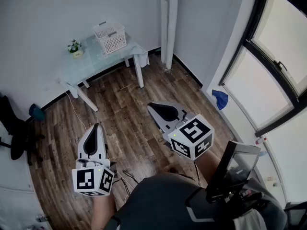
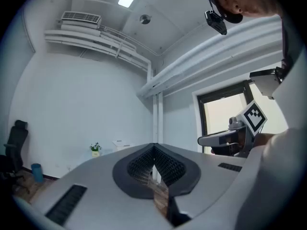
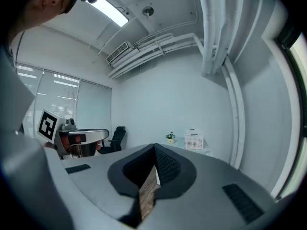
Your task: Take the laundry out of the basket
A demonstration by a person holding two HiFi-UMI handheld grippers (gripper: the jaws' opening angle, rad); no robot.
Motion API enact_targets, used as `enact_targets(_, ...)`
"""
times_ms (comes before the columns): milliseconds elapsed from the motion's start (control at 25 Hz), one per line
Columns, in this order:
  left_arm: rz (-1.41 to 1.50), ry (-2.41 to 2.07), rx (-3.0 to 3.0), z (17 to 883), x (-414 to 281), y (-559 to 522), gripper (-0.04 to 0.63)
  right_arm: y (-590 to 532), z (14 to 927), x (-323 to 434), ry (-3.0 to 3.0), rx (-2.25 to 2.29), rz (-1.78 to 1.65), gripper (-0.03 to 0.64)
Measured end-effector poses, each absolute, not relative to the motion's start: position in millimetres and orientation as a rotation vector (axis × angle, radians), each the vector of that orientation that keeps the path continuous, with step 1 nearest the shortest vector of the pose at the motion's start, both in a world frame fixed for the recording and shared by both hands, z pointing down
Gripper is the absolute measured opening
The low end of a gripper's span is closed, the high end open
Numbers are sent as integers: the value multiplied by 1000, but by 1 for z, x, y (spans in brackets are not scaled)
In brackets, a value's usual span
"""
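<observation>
Basket [image 1: 111,37], white and latticed, sits on the far table [image 1: 91,63], well apart from both grippers. Nearest, low before the person, the left gripper [image 1: 98,125] and right gripper [image 1: 151,104] point forward, each with jaws closed tip to tip on nothing. Wood floor [image 1: 124,104] stretches onward to the table. A potted plant [image 1: 74,47] stands beside the basket.

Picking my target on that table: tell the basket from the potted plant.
The basket is white, latticed and boxy; the potted plant is green and leafy. The basket is far bigger than the potted plant. Both stand upright on the glass table.
</observation>
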State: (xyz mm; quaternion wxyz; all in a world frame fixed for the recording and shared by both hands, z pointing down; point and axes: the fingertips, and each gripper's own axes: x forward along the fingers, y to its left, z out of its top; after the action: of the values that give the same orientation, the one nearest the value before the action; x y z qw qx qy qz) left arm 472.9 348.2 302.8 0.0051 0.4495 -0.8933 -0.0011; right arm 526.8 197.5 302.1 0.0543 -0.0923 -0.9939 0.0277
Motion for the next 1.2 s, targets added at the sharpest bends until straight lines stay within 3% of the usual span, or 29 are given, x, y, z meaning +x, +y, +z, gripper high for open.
enact_targets(1200,-150,-2720,1505,308,446,398,8,239,299,501,-3020,-119,60,15)
